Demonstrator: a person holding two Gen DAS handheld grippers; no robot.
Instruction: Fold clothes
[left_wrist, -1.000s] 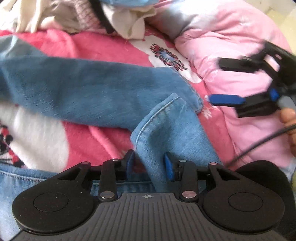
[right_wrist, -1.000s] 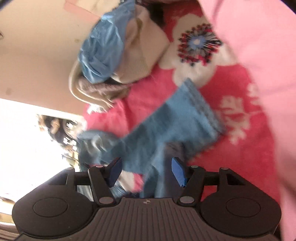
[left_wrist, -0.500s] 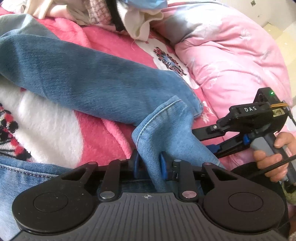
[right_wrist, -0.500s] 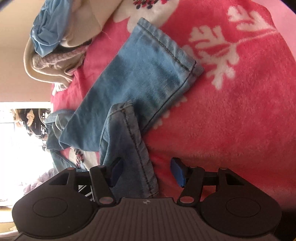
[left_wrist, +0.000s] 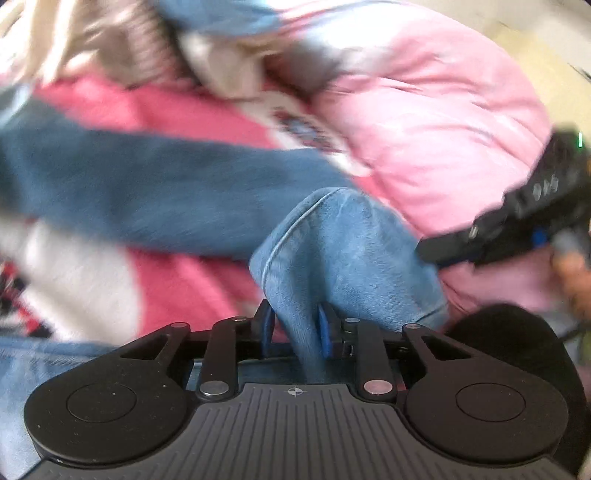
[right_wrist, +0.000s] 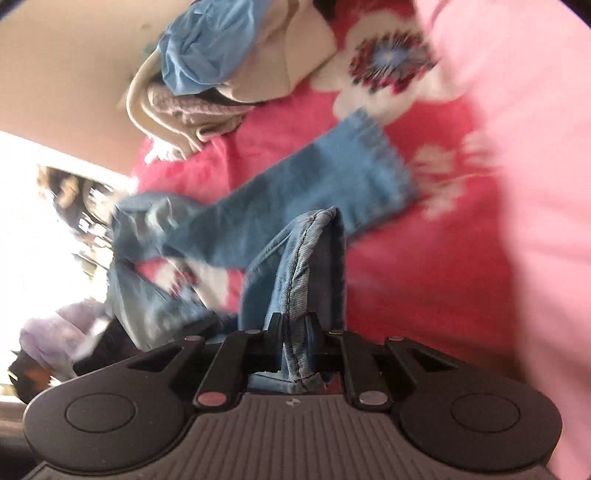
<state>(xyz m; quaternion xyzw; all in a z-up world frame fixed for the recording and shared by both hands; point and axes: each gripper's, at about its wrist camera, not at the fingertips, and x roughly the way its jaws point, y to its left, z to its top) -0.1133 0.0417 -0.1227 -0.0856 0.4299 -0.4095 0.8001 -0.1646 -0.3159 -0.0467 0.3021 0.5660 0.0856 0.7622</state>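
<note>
1. The left hand-held gripper (left_wrist: 293, 330) has its jaws narrowed on a bunched fold of the jeans (left_wrist: 343, 254), close to the hem of one leg; the denim stands up between the blue pads (left_wrist: 324, 332) and arches away toward the right of the left wrist view.
2. The right hand-held gripper (right_wrist: 293, 334) has just been closing, and its jaws are now pinched on a seamed edge of the same jeans (right_wrist: 295, 266), with the stitched hem running straight into the gap between them.
3. The jeans lie on a bed covered by a pink floral blanket (right_wrist: 406, 295). The other leg (right_wrist: 332, 173) stretches flat across the blanket, its long axis running away from the right hand-held gripper toward the upper right of that view, its hem at the far end.
4. In the left wrist view the right hand-held gripper (left_wrist: 436, 254) sits just beside the raised fold, to its right, so both grips appear to be on the same leg end, close together.
5. The relation that matters next: both held points are at the near hem, while the bulk of the jeans runs off to the left in the left wrist view. A fold would likely carry this end along the leg's length toward the waist.
6. A heap of other clothes (right_wrist: 229, 62) lies well apart at the far edge of the blanket, beside a pale pink duvet (left_wrist: 443, 129).
</note>
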